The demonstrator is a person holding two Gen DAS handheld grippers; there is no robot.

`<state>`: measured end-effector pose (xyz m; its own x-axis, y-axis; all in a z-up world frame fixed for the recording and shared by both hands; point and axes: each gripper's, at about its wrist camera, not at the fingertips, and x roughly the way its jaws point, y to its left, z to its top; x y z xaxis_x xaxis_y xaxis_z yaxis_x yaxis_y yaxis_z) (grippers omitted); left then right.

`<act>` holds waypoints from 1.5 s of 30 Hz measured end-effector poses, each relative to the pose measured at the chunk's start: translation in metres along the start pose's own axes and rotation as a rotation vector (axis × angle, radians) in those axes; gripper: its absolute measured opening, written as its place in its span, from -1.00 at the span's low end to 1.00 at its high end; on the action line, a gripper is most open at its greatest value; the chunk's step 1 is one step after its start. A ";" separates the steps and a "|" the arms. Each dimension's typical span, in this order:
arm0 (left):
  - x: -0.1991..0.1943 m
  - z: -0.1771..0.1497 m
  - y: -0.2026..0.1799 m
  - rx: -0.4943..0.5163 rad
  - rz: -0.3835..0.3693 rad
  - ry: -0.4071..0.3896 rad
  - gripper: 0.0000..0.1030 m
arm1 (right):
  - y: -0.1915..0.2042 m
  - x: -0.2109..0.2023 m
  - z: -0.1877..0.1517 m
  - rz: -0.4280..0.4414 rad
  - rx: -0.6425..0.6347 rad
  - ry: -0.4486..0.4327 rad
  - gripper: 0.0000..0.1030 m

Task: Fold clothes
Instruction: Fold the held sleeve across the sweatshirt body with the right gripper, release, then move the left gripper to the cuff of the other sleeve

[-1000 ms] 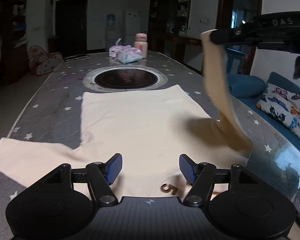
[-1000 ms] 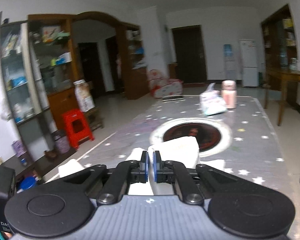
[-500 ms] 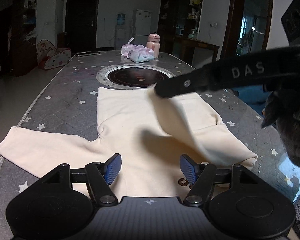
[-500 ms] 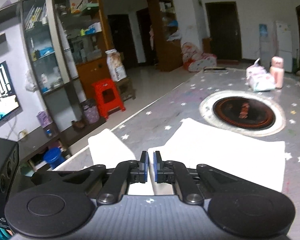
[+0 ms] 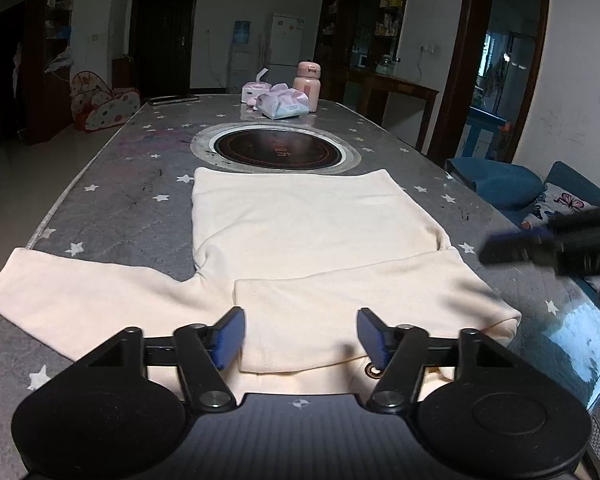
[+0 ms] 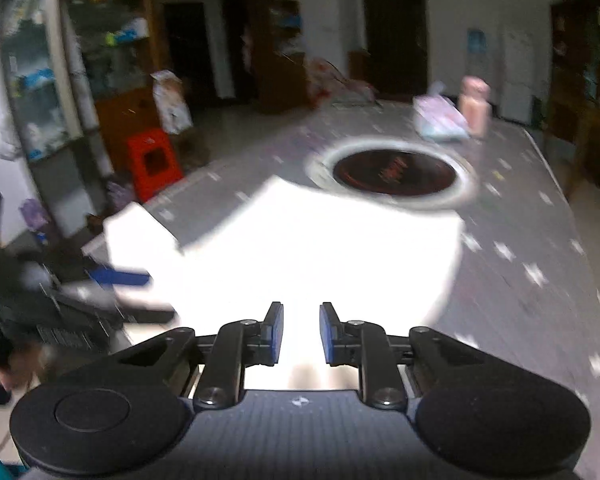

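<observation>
A: Where does the cream sweatshirt (image 5: pixel 308 236) lie?

B: Flat on the star-patterned table (image 5: pixel 112 184), hem toward the round hotplate (image 5: pixel 278 149). One sleeve (image 5: pixel 364 284) is folded across the chest; the other sleeve (image 5: pixel 84 296) lies stretched out sideways toward the table's edge.

A: And the grippers?

B: The left gripper (image 5: pixel 300 334) hovers over the collar end with its jaws wide apart, holding nothing. The right gripper (image 6: pixel 300 334) has its pads parted with only a narrow gap, and nothing is between them. Its view is blurred and the cloth glares white, so I can't be sure how near it hangs.

A: How will the fabric handle?

B: Soft, light and limp, I'd judge: thick knit that drapes, sags when lifted and creases easily. It probably slides a bit on that smooth table top.

A: Where to take hold?

B: The outstretched sleeve's cuff, pinching both layers at the edge, so it carries over without bunching.
</observation>
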<state>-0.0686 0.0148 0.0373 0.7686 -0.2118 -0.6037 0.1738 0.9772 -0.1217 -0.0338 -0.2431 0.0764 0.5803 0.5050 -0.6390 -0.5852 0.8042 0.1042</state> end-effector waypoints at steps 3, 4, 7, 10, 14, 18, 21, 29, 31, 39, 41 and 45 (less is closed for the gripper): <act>0.007 0.000 -0.002 0.013 0.001 0.013 0.05 | -0.016 0.002 -0.018 -0.033 0.038 0.042 -0.64; 0.009 0.000 -0.002 0.016 0.004 0.020 -0.02 | -0.021 0.004 -0.024 -0.043 0.050 0.055 -0.64; 0.015 -0.001 0.001 0.015 0.014 0.040 -0.09 | -0.027 0.012 -0.035 -0.054 0.071 0.091 -0.64; 0.018 -0.002 0.004 0.017 0.020 0.048 -0.10 | -0.027 0.012 -0.032 -0.066 0.060 0.091 -0.64; 0.019 0.000 0.006 0.014 0.019 0.048 -0.11 | -0.025 0.015 -0.013 -0.060 0.042 0.035 -0.64; 0.020 0.000 0.009 0.011 0.023 0.050 -0.11 | -0.023 0.037 0.004 -0.046 0.025 0.029 -0.64; 0.021 0.001 0.013 0.011 0.033 0.053 -0.11 | -0.027 0.057 0.005 -0.056 0.030 0.059 -0.64; 0.021 0.009 0.009 0.015 0.011 0.046 -0.06 | -0.021 0.050 0.001 -0.054 -0.005 0.053 -0.65; 0.024 0.008 0.006 0.026 0.008 0.056 -0.06 | -0.010 0.045 -0.004 -0.032 -0.032 0.057 -0.64; 0.013 0.002 0.010 0.023 0.040 0.046 -0.04 | 0.027 0.038 -0.021 -0.015 -0.129 0.070 -0.47; 0.007 0.002 0.014 0.014 0.060 0.040 0.00 | 0.036 0.037 -0.025 -0.019 -0.153 0.071 -0.46; -0.004 0.004 0.032 -0.021 0.120 0.034 0.03 | 0.042 0.039 -0.021 0.006 -0.148 0.052 -0.39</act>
<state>-0.0640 0.0467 0.0388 0.7618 -0.0931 -0.6411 0.0685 0.9956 -0.0632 -0.0479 -0.1965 0.0396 0.5488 0.4893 -0.6778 -0.6676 0.7445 -0.0031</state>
